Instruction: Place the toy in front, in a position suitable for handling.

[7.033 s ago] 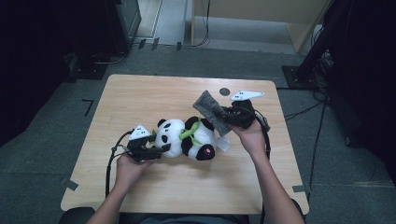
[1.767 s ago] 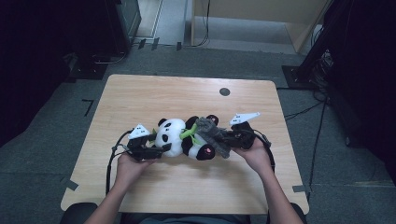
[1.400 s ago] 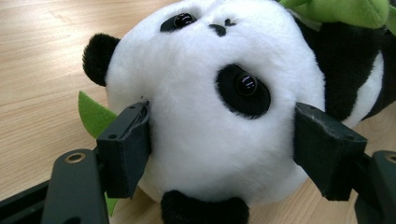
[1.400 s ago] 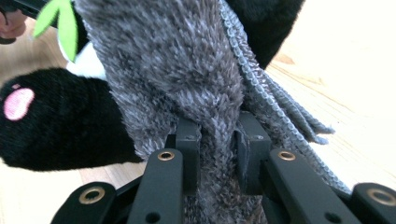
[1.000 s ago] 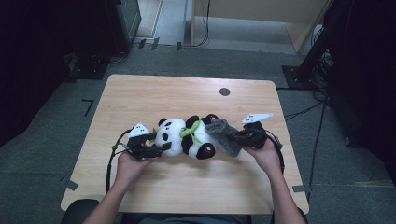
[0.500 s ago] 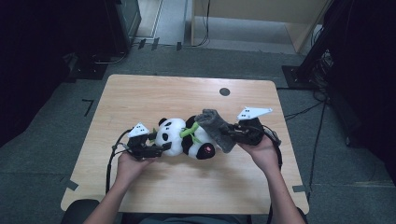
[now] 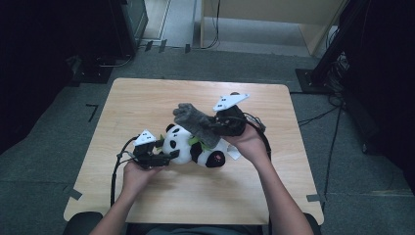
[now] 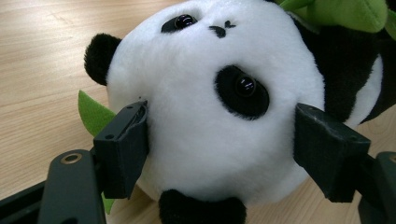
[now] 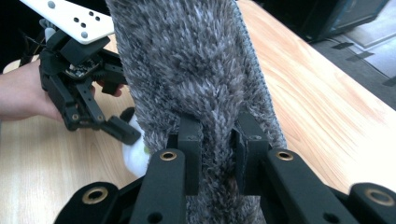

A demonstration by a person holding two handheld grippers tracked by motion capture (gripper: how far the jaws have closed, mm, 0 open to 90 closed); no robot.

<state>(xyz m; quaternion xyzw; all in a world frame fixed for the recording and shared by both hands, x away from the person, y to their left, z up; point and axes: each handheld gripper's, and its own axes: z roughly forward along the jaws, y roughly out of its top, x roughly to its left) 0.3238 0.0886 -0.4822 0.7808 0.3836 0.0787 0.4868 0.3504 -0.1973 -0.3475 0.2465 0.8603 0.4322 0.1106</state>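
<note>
**A:** ok so what changed since half a second back? Start with the big stuff.

**B:** The table (image 7: 147, 98) is the same, light wood, with the person sitting at the near edge. The toy panda (image 7: 193, 147) hasn't budged: lying on its side about mid-table, head toward the person's left. What moved is the grey furry cloth (image 7: 195, 122). Before, it was draped down against the panda's back; now it's lifted up and angled over the panda's body, its free end poking toward the far left.

**A:** and the tongs?

**B:** The right gripper (image 9: 217, 140) is pinching the cloth, jaws nearly together with the fur bunched between them. It's come up and in a bit along with the right hand (image 7: 249, 144). The left gripper (image 8: 219, 154) hasn't shifted: jaws spread wide, one pad on each side of the panda's head, pressing into the plush. There's a green leaf (image 8: 93, 112) sticking out behind one pad.

**A:** room?

**B:** Dim. Grey carpet floor (image 7: 49, 147), bits of tape on it, black stands and cables (image 7: 328, 112) on the right, a pale wooden cabinet (image 7: 274, 14) at the back.
</note>
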